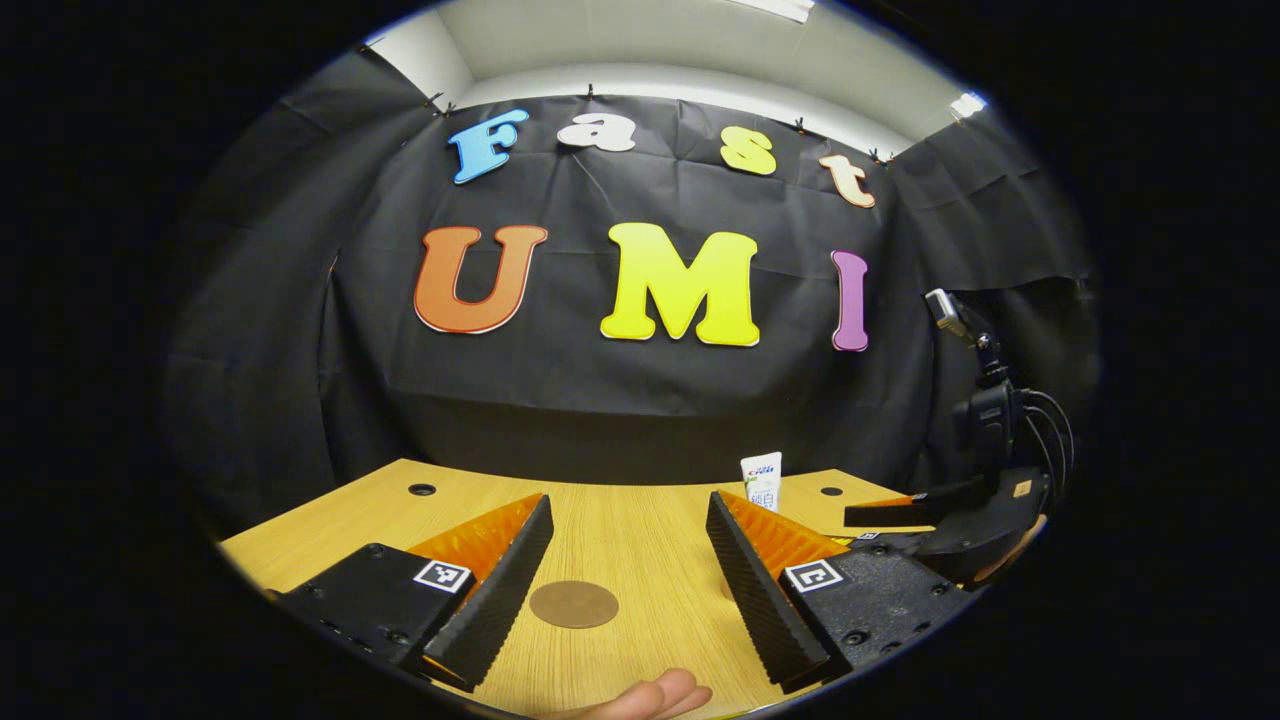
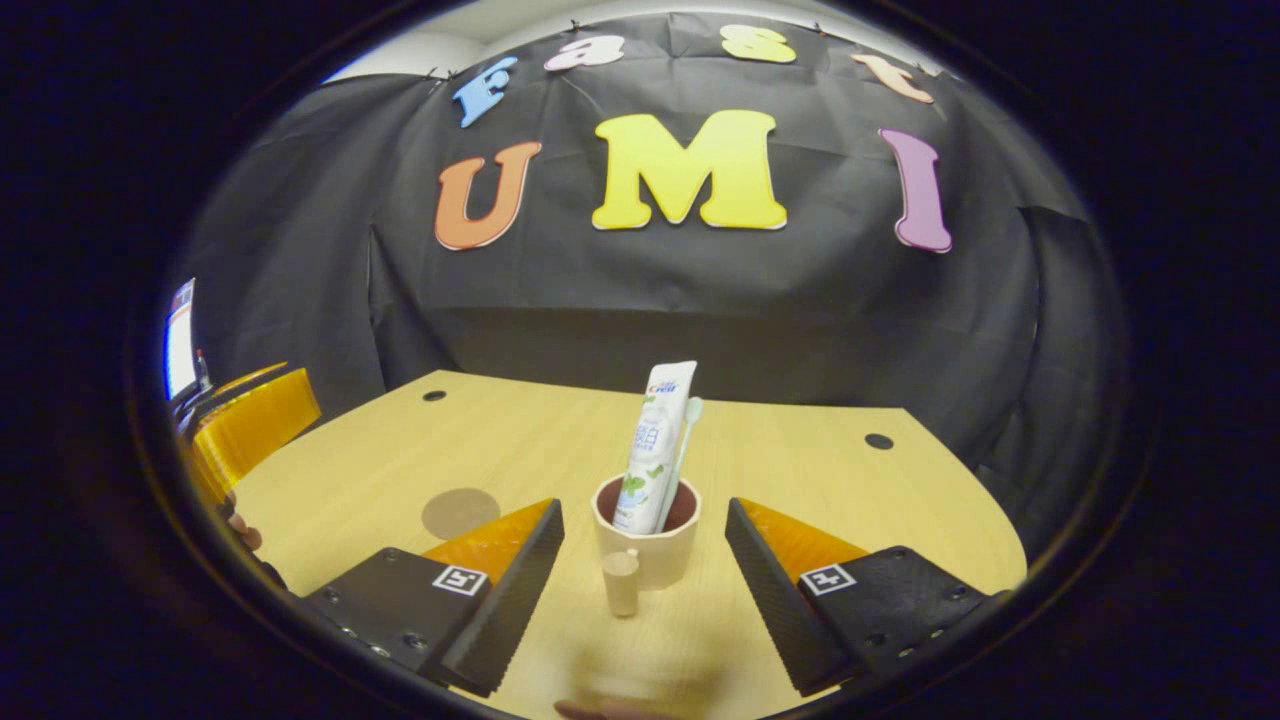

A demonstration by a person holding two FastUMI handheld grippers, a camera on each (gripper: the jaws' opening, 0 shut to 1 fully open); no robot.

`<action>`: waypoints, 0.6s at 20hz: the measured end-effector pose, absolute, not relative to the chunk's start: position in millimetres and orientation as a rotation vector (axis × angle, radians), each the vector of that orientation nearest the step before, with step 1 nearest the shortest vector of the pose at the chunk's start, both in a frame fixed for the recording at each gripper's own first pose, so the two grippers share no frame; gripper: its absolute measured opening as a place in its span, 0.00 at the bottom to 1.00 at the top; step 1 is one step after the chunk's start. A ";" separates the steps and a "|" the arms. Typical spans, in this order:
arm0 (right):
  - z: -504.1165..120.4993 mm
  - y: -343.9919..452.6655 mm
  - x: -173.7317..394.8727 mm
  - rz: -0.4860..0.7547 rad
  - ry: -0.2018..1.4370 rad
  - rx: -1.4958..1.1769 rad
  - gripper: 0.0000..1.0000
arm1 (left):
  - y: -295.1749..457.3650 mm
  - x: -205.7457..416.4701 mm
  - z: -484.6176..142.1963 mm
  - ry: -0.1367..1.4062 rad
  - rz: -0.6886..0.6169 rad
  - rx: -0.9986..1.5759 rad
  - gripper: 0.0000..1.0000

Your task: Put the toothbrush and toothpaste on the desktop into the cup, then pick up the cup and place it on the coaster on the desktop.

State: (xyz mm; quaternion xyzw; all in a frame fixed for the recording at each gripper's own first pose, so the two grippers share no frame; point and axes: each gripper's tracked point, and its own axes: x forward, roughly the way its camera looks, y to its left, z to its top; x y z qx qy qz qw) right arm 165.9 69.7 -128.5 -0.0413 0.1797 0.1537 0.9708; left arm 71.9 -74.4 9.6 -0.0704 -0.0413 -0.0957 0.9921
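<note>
My right hand-held gripper [image 2: 645,590]: jaws wide apart, the cup [image 2: 646,545] standing on the bench [image 2: 820,470] between the fingers, touching neither. Toothpaste [image 2: 652,450] and toothbrush [image 2: 683,450] stand upright inside it. My left hand-held gripper [image 1: 630,590]: jaws apart, nothing held. Coaster [image 1: 574,604] lies flat between its fingers, cup well apart from it.

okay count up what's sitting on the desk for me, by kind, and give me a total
Cup: 1
Toothpaste tube: 1, standing in the cup
Toothbrush: 1, standing in the cup
Coaster: 1, bare on the desk
Total: 4
</note>
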 end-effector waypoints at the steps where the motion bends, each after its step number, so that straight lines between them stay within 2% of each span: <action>1: -136.2 68.1 169.1 0.301 0.397 -0.086 0.96 | -70.0 71.0 5.2 -0.079 -0.185 -0.142 0.98; 7: -163.8 65.1 181.9 0.229 0.620 -0.075 0.98 | -51.1 75.2 -22.2 -0.037 -0.148 -0.144 0.98; 12: -182.9 71.4 196.6 0.218 0.825 -0.056 0.96 | -41.5 73.2 -26.7 -0.035 -0.138 -0.149 1.00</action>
